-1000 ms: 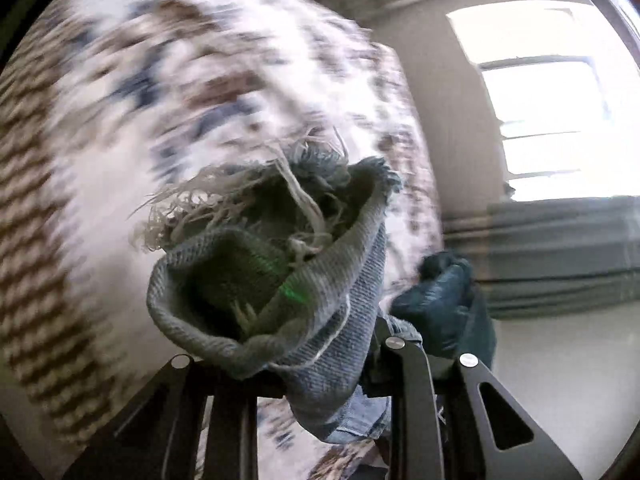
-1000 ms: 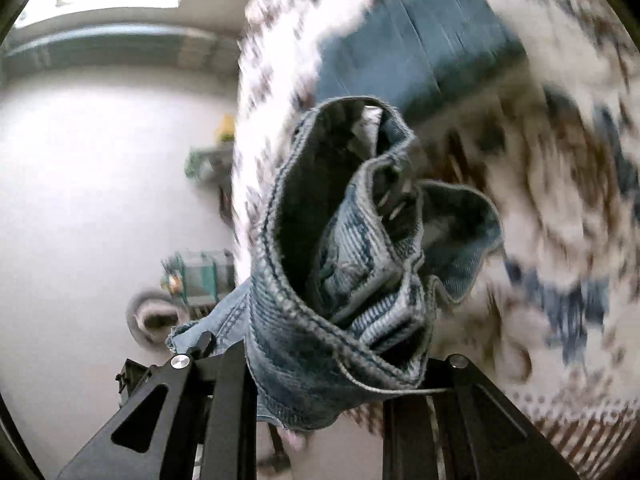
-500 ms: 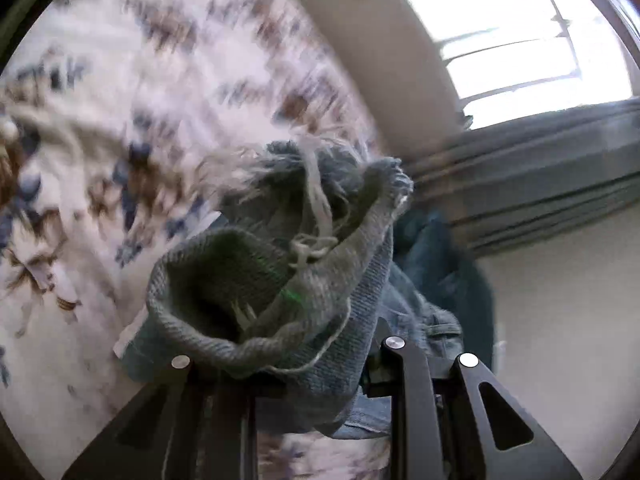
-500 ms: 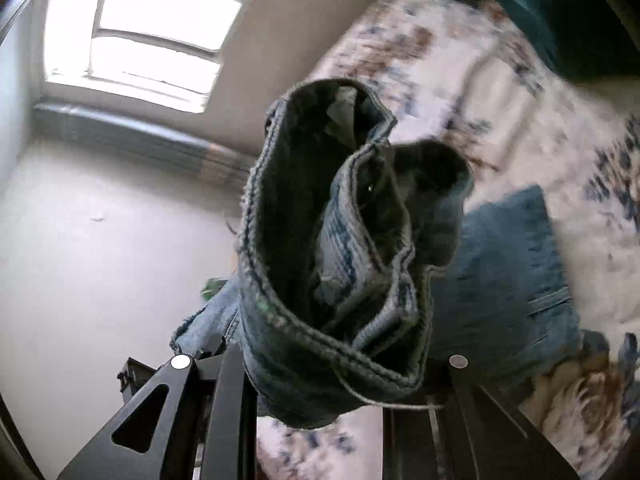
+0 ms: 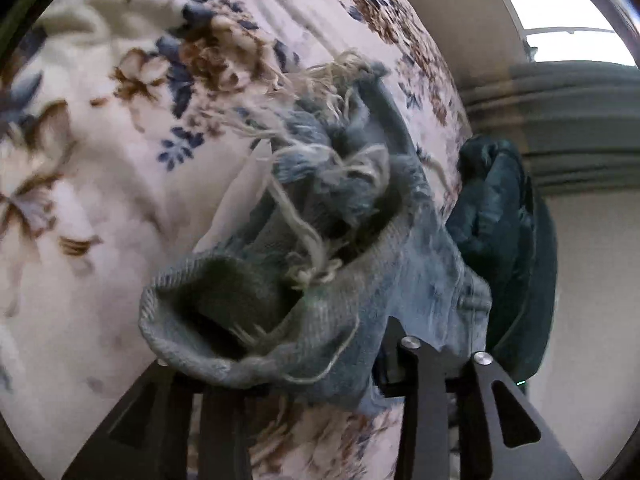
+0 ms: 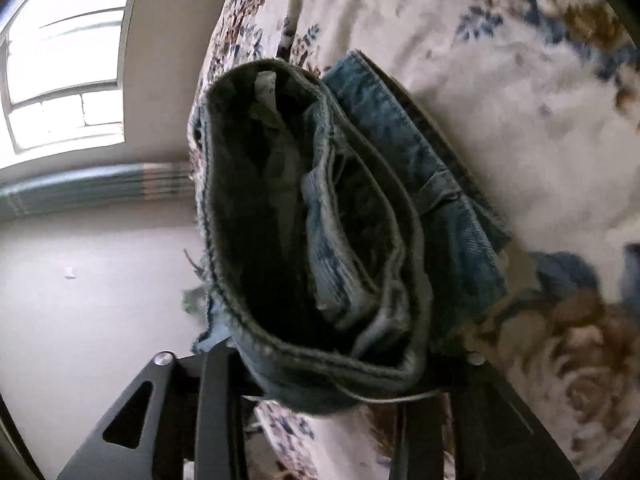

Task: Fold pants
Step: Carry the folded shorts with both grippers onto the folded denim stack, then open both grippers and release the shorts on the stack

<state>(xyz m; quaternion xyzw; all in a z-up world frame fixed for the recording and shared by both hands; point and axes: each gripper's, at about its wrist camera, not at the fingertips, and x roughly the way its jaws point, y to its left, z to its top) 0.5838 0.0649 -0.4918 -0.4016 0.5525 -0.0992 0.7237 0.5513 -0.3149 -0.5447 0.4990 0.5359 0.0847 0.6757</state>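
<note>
The pants are faded blue jeans. My left gripper (image 5: 316, 376) is shut on a bunched, frayed hem of the jeans (image 5: 304, 280), with loose white threads sticking up. The denim trails down onto the floral bed cover. My right gripper (image 6: 332, 384) is shut on a thick folded bundle of the jeans (image 6: 320, 240) with stitched seams; its waistband and belt loop (image 6: 436, 184) lie on the bed just beyond. Both bundles hide the fingertips.
A white bed cover (image 5: 120, 160) with blue and brown flowers fills most of both views (image 6: 520, 80). A dark teal garment (image 5: 504, 240) hangs at the bed's edge. A bright window (image 6: 60, 60), a ribbed radiator (image 6: 100, 188) and pale floor (image 6: 80, 320) lie beyond.
Both grippers have swung with the jeans, from facing the room toward the bed cover, and come lower and closer to it. Both grips have held.
</note>
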